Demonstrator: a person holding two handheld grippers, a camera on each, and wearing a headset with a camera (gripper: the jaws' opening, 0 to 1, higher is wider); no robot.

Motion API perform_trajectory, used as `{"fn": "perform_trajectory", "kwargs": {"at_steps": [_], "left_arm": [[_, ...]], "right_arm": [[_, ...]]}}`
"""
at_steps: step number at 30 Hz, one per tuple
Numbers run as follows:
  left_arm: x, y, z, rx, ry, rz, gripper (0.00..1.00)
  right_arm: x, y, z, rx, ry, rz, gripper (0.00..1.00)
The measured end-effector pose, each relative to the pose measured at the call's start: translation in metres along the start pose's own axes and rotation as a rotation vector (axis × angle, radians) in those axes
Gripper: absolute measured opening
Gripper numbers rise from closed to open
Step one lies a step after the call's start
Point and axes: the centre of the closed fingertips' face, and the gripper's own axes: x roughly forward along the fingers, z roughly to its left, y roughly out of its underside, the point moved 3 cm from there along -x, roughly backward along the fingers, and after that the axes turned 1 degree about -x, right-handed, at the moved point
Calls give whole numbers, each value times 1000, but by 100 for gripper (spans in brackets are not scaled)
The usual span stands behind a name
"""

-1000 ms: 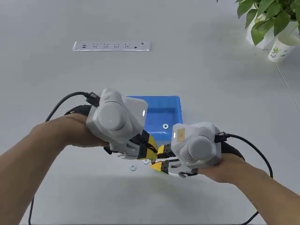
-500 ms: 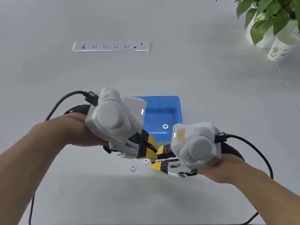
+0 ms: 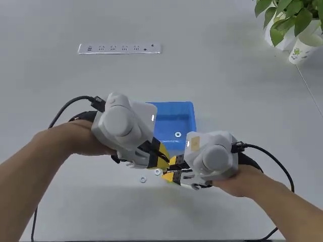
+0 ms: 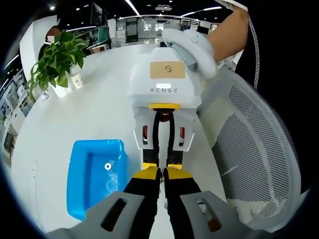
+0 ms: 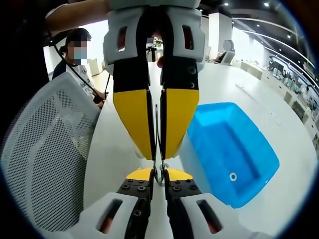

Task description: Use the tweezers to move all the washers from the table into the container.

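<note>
The yellow fingers [image 5: 133,117] of the left gripper [image 5: 158,155] and the right gripper [image 5: 158,175] are squeezed nearly together. They meet tip to tip on the thin metal tweezers [image 5: 158,132]. Both sit just beside the near edge of the blue box [image 3: 185,112]. One washer [image 3: 178,135] lies inside the box. A second washer [image 3: 143,179] and a third washer [image 3: 158,172] lie on the table [image 3: 217,75], near the tips.

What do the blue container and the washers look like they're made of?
Container: probably moulded plastic, smooth and slightly glossy, judging by the uniform bright blue, rounded corners and soft sheen on the walls.
Washers: most likely metal with a bright finish. They are thin silvery rings, one in the container and two on the table. They are too small to tell the alloy or plating.
</note>
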Motion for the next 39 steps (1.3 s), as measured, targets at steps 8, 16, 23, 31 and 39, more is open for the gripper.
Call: {"fn": "perform_trajectory", "kwargs": {"at_steps": [8, 16, 23, 31, 39], "left_arm": [[0, 0, 1, -4, -1, -2, 7], [-1, 0, 1, 0, 0, 4, 7], [-4, -2, 1, 3, -7, 8, 7], [-13, -8, 0, -8, -8, -9, 7], [-22, -18, 1, -18, -18, -26, 7]], "right_arm": [[0, 0, 0, 16, 0, -3, 10], [0, 0, 0, 11, -1, -2, 10], [-2, -4, -1, 5, -1, -5, 10], [-9, -12, 0, -24, -9, 4, 10], [-18, -21, -1, -34, -12, -11, 10]]}}
